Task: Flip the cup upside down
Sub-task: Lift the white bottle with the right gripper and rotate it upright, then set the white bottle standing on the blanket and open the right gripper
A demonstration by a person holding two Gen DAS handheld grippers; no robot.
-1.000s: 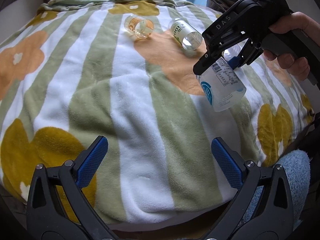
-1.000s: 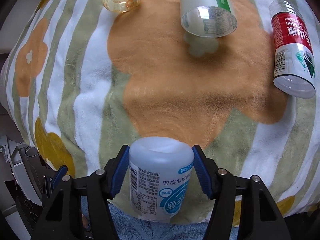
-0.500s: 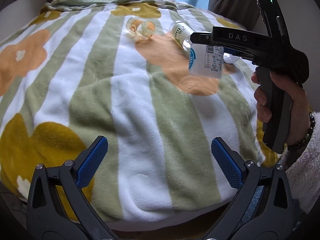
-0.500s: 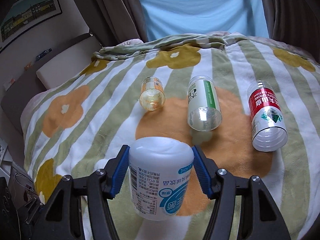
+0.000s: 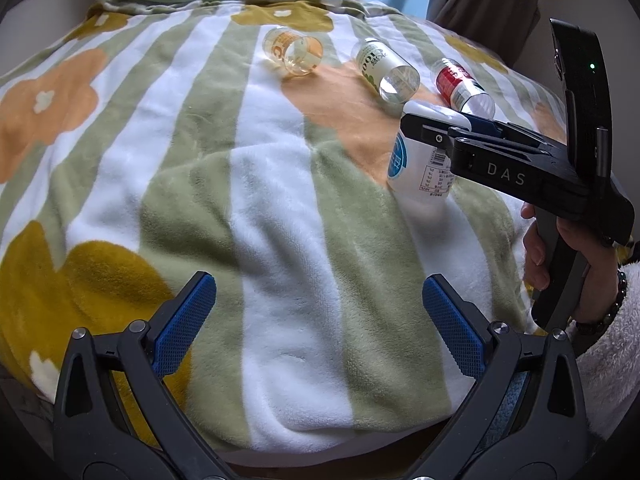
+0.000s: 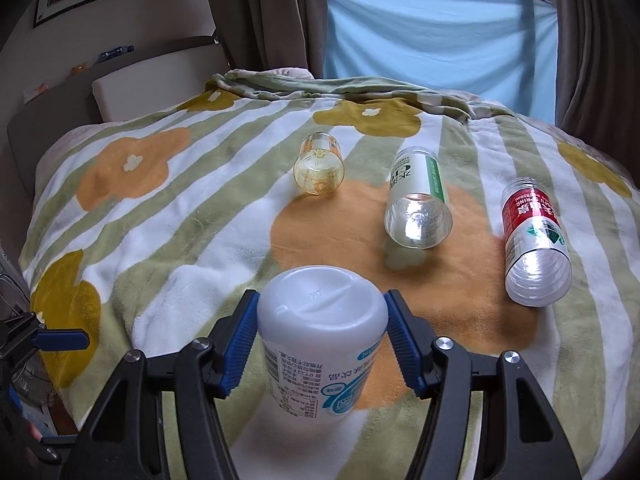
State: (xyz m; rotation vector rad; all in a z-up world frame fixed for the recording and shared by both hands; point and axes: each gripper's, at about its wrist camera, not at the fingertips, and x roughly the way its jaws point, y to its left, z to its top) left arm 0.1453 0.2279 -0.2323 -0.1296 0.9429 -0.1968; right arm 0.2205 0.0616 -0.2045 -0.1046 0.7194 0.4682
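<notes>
A white plastic cup (image 6: 320, 336) with a blue label stands upside down, base up, its rim on the blanket (image 6: 160, 240). My right gripper (image 6: 322, 344) is shut on its sides with both blue pads. In the left wrist view the same cup (image 5: 420, 164) sits under the right gripper (image 5: 444, 128), slightly tilted, a hand on the grip. My left gripper (image 5: 316, 328) is open near the blanket's front edge, with nothing between its fingers.
Three more cups lie on their sides farther back: an amber one (image 6: 319, 169), a clear one with a green label (image 6: 418, 208) and a clear one with a red label (image 6: 534, 244). A blue sheet (image 6: 440, 36) and curtains hang behind the blanket.
The right gripper turned the white cup from lying in the air to base up and lowered it onto the blanket. The left gripper stayed still.
</notes>
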